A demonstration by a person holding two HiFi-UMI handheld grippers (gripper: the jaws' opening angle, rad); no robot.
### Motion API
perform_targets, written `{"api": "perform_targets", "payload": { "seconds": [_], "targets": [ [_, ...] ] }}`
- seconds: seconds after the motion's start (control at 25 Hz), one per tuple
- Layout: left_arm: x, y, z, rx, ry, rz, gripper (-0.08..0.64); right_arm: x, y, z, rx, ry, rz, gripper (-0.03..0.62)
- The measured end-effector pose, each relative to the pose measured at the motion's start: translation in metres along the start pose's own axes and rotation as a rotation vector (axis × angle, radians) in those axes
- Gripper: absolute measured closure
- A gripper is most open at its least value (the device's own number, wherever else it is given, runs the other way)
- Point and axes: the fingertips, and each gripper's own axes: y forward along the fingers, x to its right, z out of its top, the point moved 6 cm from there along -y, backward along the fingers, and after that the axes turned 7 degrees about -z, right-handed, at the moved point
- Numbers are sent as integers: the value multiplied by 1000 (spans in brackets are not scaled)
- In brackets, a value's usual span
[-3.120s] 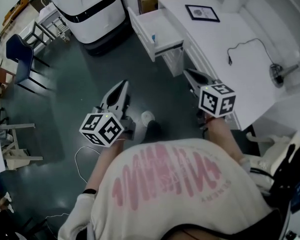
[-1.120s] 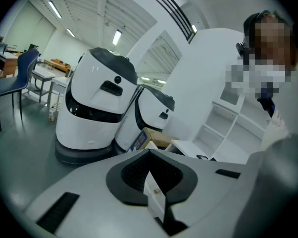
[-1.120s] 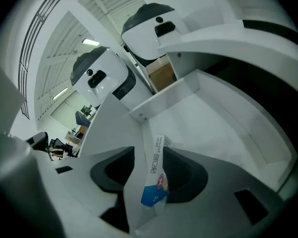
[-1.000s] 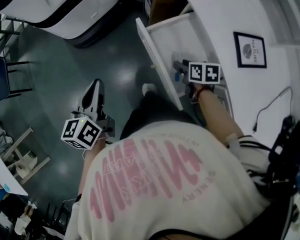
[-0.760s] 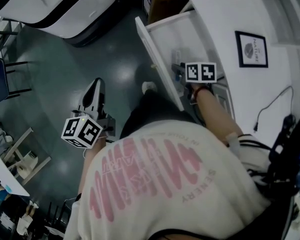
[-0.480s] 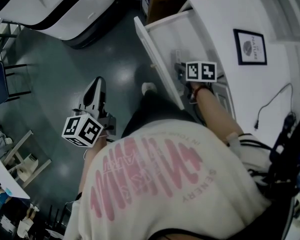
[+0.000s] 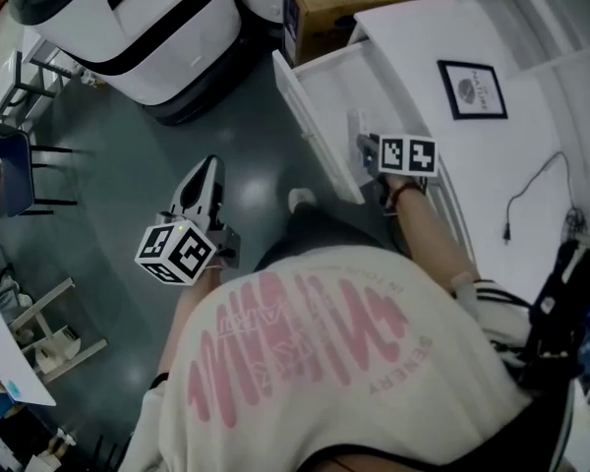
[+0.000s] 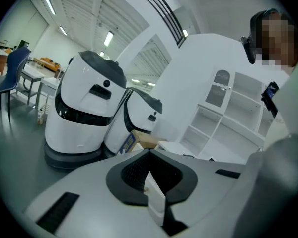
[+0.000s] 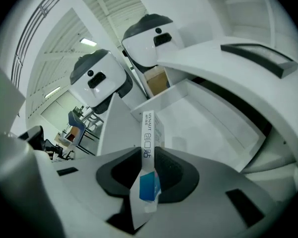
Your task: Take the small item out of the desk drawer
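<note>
White card with a blue panel is what shows between the jaws of the right gripper [image 9: 148, 153]. It is the small box [image 9: 150, 127], held upright with its narrow edge toward the camera. The jaws are closing on it, and the black pads are already pressed against its two flat faces. The box is thus held just above the floor of the open drawer [image 9: 208, 118], whose white walls are seen around and beyond it.

The left gripper [image 8: 151, 155] is carried with its jaws together and nothing between them. It is held low over the dark floor [image 7: 128, 165], well apart from the desk [image 7: 472, 165].

The step in hand is judged to be the grasp itself, with the lifting-out not yet done. For the next move the grip must be kept firm (thin card may slip or crush). The box must then be raised straight up until the drawer's front wall is cleared, and only then drawn back toward the body.

Set against the earliest frame, the right gripper is no longer held back at the desk's near edge but is reached into the drawer. The box, then lying loose in the drawer, is now between the pads. The left gripper is found much where it was.
</note>
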Motion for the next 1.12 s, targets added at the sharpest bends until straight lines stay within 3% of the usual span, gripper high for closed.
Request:
{"api": "perform_targets", "payload": {
  "seconds": [0.2, 0.48, 0.8, 1.12],
  "targets": [
    [23, -22, 13, 47, 60, -56, 532, -17, -62, 19, 206, -6, 19, 497],
    [55, -60, 11, 32, 113, -116, 532, -62, -161, 13, 442, -33, 72, 497],
    [101, -71, 26, 43, 213, -212, 532, -112, -249, 5, 626, -146, 124, 497],
    [129, -82, 26, 82, 203, -239, 532, -131, -301, 3, 744, -144, 223, 498]
  ]
}}
